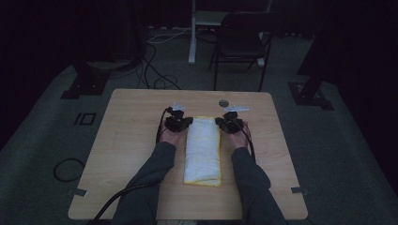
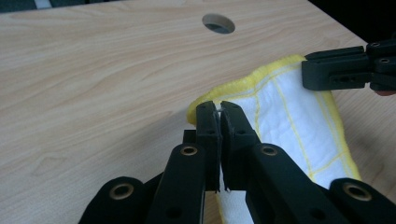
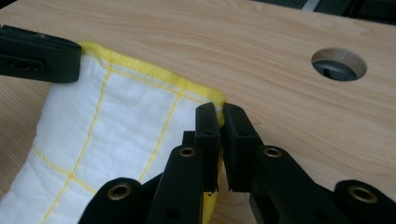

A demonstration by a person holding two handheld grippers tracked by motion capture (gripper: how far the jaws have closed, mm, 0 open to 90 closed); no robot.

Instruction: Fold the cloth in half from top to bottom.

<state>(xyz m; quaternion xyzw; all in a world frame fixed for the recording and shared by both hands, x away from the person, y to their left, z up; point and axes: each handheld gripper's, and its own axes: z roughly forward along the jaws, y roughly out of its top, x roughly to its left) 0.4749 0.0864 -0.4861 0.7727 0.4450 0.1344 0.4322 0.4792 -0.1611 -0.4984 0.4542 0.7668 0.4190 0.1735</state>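
Your left gripper (image 2: 219,109) has its 2 jaws drawn together with barely a slit between them, and they pinch the yellow hem at one far corner of the folded cloth (image 2: 289,121). Your right gripper (image 3: 220,114) matches it: jaws nearly closed, nipping the yellow edge at the other far corner of the cloth (image 3: 116,116). In each gripper view the other gripper's black jaw shows at the opposite corner of the same short edge.

From above, the left gripper (image 1: 180,121) and right gripper (image 1: 228,123) sit at the 2 far corners of the cloth (image 1: 202,150), which lies as a long, narrow, folded white strip with yellow trim and yellow grid lines, running from the middle of the table (image 1: 131,140) back toward your side, between your forearms. That view is dim, so the grip itself is hard to read there. A round hole (image 1: 223,103) in the tabletop lies just beyond the right gripper.
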